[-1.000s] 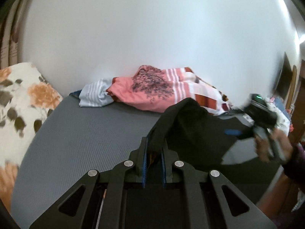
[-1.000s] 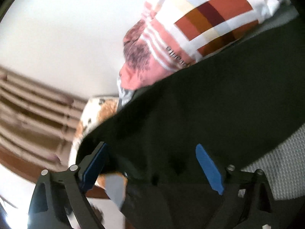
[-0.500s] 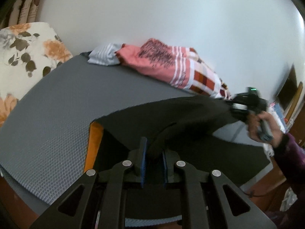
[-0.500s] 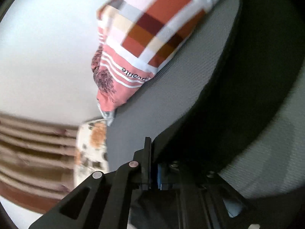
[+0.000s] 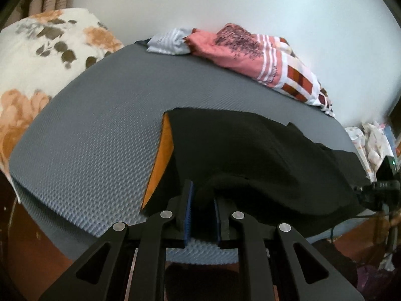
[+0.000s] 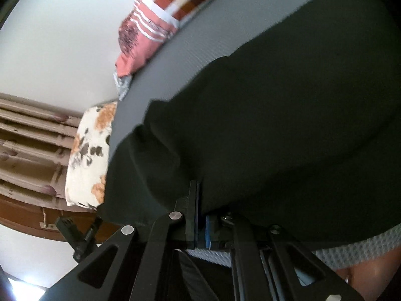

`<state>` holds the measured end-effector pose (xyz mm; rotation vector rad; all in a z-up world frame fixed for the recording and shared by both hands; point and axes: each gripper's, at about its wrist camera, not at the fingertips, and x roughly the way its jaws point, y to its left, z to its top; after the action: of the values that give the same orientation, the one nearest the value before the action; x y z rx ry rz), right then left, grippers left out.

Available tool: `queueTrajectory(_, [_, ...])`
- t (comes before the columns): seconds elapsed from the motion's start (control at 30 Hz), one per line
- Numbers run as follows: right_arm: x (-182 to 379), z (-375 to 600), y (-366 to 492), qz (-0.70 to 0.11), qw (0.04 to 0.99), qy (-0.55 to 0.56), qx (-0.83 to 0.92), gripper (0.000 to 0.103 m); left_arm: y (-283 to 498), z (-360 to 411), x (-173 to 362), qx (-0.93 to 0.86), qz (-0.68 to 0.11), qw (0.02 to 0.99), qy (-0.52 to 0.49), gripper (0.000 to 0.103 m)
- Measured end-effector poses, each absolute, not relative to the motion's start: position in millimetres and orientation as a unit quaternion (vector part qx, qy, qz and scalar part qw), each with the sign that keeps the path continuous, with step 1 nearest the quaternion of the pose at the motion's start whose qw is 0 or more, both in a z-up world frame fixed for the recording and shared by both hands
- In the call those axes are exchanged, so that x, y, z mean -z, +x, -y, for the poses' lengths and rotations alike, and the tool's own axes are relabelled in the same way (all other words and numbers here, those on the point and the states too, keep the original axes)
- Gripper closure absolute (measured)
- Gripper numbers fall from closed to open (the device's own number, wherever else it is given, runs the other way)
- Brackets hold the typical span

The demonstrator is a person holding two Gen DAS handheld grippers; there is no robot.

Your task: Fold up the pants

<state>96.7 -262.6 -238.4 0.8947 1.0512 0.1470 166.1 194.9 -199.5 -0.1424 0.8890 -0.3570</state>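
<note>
The pants (image 5: pixel 250 150) are matt black cloth, soft and faintly napped, with a smooth orange lining (image 5: pixel 160 160) showing at one edge. They lie on a grey mat (image 5: pixel 95 130) with a rough, dimpled, foam-like texture and a dull finish. The left tool (image 5: pixel 202 210) is matt black plastic with small shiny metal rivets and ribbed blue rubbery pads; the right tool (image 6: pixel 201 215) looks the same. Against the smooth matt white wall (image 5: pixel 225 5) sit a salmon printed cloth (image 5: pixel 235 47), a checked cloth (image 5: pixel 300 77) and a pale striped cloth (image 5: pixel 168 42). The floral pillow (image 5: pixel 42 57) is soft woven cloth. Glossy brown wood (image 6: pixel 22 215) shows below it
</note>
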Motion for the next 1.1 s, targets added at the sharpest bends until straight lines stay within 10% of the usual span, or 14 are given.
queueTrajectory(0.7, [270, 253, 72, -0.488, 0.75, 0.438, -0.085, 0.096, 130, -212, 142, 0.024, -0.337, 0.941, -0.018, 0.063])
queueTrajectory(1.1, [263, 300, 55, -0.412, 0.758, 0.496, -0.097, 0.078, 155, -69, 223, 0.216, -0.475, 0.853, 0.024, 0.063])
